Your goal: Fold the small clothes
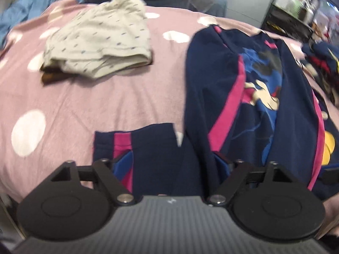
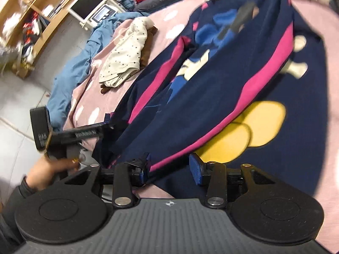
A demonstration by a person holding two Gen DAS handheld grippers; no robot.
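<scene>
A navy garment (image 1: 250,97) with pink stripes, a cartoon print and yellow patches lies spread on the pink bedspread (image 1: 101,110). Its near hem (image 1: 152,148) lies between the wide-apart jaws of my left gripper (image 1: 169,160), which stands open; the cloth partly covers the fingertips. In the right wrist view the same garment (image 2: 222,80) fills the middle. My right gripper (image 2: 170,166) is open low over its near edge, and its blue pads (image 2: 196,169) stand apart and do not press the cloth.
A folded cream dotted garment (image 1: 99,40) rests on a brown one at the bed's far left. A blue cloth (image 2: 70,74) hangs off the bed's side. More dark clothes (image 1: 322,63) lie at the right. A hand (image 2: 48,169) appears at lower left, near a wooden shelf (image 2: 42,17).
</scene>
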